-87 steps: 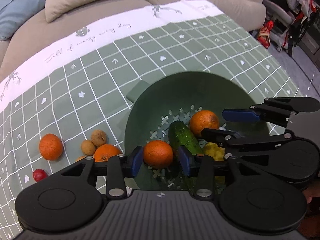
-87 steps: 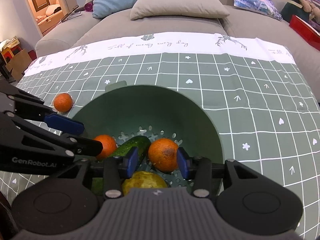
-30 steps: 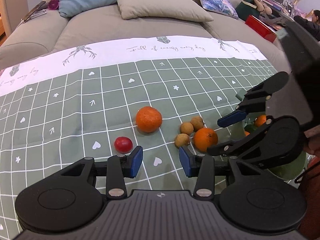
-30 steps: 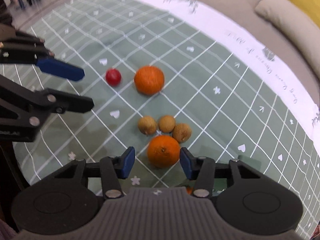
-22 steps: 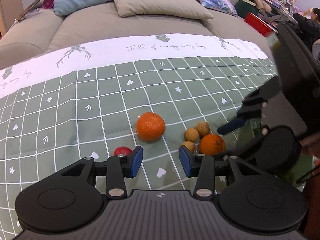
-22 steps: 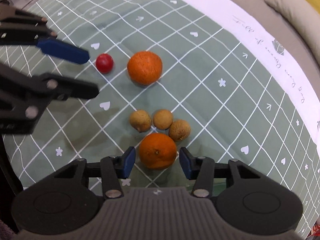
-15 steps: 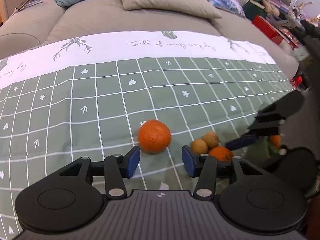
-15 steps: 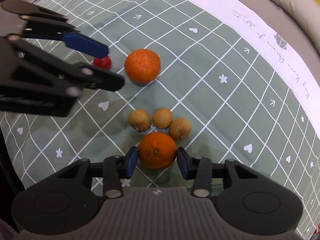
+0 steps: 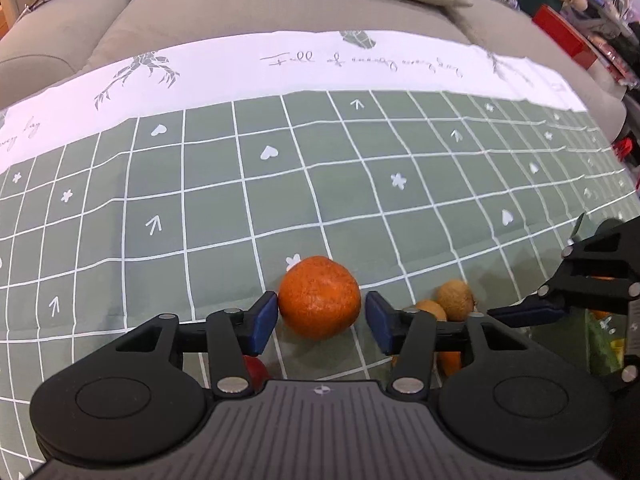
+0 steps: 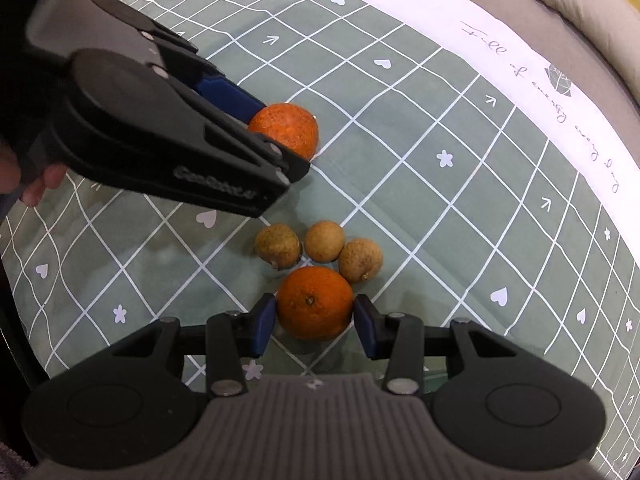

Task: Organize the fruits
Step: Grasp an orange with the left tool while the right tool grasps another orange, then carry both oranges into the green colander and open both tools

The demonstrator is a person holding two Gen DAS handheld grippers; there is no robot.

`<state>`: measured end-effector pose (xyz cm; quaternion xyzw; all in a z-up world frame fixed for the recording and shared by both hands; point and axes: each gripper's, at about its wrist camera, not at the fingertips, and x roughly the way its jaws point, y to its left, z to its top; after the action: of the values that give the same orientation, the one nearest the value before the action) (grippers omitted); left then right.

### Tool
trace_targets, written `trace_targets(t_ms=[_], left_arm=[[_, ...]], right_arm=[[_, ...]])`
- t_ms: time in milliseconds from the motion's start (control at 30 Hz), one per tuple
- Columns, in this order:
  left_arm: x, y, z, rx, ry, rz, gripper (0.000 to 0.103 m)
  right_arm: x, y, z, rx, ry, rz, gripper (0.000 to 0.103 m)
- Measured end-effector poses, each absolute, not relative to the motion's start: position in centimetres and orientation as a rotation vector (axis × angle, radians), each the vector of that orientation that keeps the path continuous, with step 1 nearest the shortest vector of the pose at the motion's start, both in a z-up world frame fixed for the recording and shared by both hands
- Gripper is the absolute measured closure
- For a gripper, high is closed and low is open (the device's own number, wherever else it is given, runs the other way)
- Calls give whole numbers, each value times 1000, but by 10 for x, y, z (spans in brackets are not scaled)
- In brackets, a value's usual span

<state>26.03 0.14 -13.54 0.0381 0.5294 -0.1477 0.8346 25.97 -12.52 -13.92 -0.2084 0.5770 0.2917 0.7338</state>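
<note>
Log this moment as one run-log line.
left gripper: open around far orange | right gripper: closing on near orange | three longans: on cloth
</note>
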Motion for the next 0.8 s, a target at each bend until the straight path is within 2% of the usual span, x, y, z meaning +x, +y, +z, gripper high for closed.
trace_targets(t_ms=[333,800], left_arm=[[237,8,-111,35,1072,-304,54],[171,9,-51,-101,998,-349,54]], right_arm=[[242,-125,-119,-425,1222,641,65],[184,-164,-50,-142,1031,599,65]])
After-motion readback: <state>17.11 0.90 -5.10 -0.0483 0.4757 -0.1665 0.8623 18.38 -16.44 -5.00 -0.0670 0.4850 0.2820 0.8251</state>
